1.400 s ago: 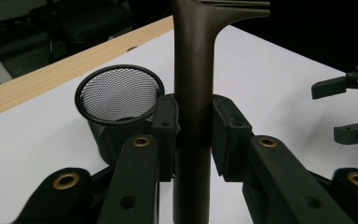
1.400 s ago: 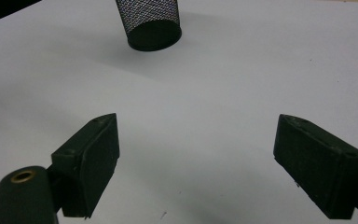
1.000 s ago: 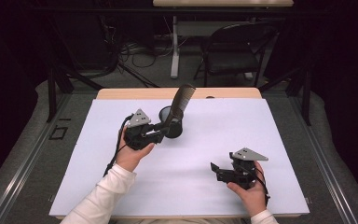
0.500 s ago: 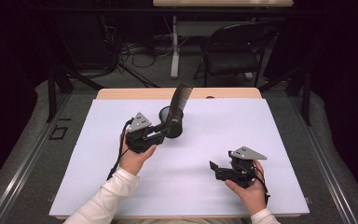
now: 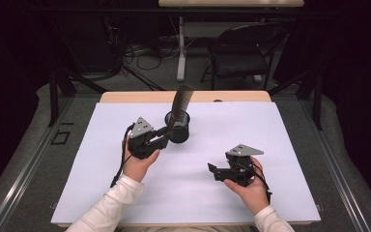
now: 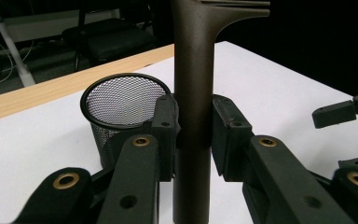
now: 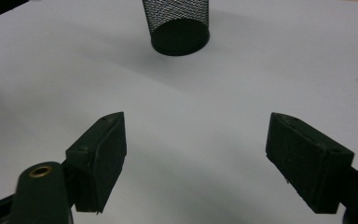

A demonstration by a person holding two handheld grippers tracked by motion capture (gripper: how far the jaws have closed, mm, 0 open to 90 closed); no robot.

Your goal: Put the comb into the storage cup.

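A dark brown comb (image 5: 179,102) stands nearly upright, teeth end up, with my left gripper (image 5: 166,131) shut on its handle (image 6: 192,93). Just behind it is a black mesh cup (image 5: 182,130), open end up (image 6: 121,99); the comb's lower end hangs beside the cup's near side, not inside it. My right gripper (image 5: 213,171) hovers over the white sheet at the front right, open, with nothing between its pads (image 7: 205,158). Its jaws have just been closing a little. It points toward the cup (image 7: 179,23).
A white sheet (image 5: 290,145) covers the wooden table, whose far edge (image 5: 125,96) shows as a strip. Beyond the table stand a black chair (image 5: 244,53) and cables on the floor. The right gripper's jaws also appear at the right edge of the left gripper view (image 6: 349,137).
The right gripper has shifted slightly left and away from the front edge, toward the cup. The left gripper and the comb have stayed in place.
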